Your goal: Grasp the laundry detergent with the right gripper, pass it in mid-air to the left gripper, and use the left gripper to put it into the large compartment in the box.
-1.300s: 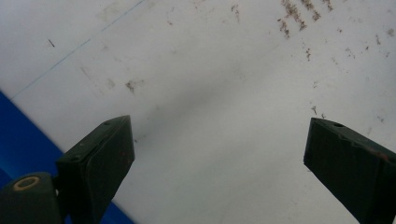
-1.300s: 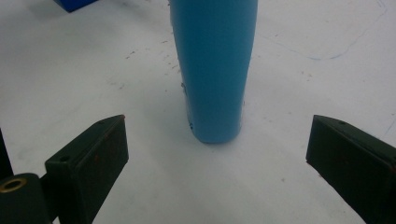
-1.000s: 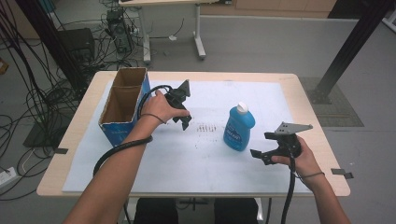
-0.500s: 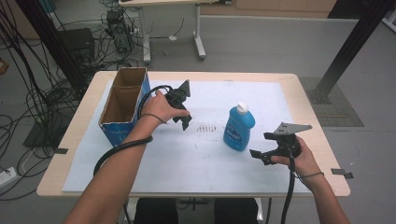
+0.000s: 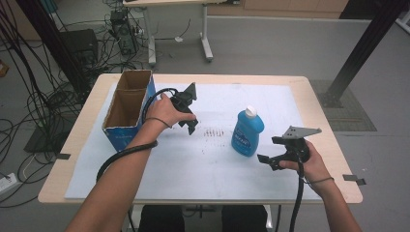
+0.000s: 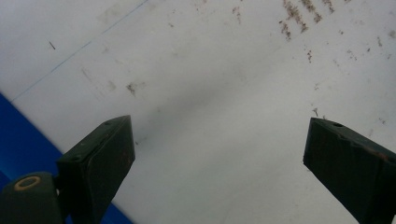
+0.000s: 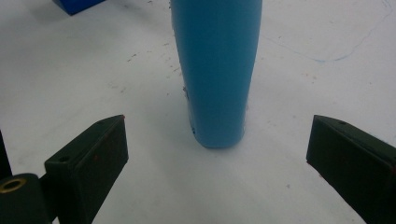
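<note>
A blue bottle (image 5: 246,133) with a white cap stands upright on the white mat, right of centre. My right gripper (image 5: 270,150) is open just right of it and low over the mat. In the right gripper view the bottle (image 7: 217,70) stands ahead of the wide-apart fingers (image 7: 95,149), untouched. My left gripper (image 5: 192,110) is open near the mat's middle, right beside the cardboard box (image 5: 128,111). Its fingers (image 6: 100,154) hang over bare mat with nothing between them.
The open brown box with blue sides stands at the table's left and looks empty. Brown specks (image 5: 215,132) mark the white mat (image 5: 193,169) between my left gripper and the bottle. Cables, another table's legs and a black post surround the table.
</note>
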{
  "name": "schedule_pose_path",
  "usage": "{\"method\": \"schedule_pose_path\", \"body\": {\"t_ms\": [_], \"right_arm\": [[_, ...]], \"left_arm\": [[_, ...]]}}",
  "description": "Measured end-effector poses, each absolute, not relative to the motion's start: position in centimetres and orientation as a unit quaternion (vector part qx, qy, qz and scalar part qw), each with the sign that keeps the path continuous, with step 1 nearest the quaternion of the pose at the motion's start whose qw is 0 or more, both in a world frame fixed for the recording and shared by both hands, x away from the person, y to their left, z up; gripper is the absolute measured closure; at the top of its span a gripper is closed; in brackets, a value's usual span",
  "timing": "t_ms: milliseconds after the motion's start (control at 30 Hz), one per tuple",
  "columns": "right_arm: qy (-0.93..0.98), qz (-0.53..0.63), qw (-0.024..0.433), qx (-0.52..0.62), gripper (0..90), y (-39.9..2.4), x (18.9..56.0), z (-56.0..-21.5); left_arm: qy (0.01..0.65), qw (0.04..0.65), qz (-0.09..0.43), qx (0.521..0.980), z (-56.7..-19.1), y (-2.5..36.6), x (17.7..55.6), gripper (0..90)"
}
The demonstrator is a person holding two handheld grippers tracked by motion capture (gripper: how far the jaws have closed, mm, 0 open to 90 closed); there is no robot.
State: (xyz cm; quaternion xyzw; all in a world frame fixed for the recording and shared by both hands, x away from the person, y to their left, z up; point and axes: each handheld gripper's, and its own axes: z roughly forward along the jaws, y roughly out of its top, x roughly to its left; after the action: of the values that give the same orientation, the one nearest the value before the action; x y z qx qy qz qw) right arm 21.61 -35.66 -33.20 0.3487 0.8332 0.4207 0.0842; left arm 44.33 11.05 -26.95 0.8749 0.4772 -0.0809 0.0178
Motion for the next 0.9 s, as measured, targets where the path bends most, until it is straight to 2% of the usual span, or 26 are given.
{"method": "schedule_pose_path", "body": {"t_ms": [900], "right_arm": [[0.834,0.420,0.081,0.348,5.0,-35.45,21.77,-33.21]], "left_arm": [[0.475,0.020,-0.081,0.876,-26.94,10.90,44.40,9.3]]}}
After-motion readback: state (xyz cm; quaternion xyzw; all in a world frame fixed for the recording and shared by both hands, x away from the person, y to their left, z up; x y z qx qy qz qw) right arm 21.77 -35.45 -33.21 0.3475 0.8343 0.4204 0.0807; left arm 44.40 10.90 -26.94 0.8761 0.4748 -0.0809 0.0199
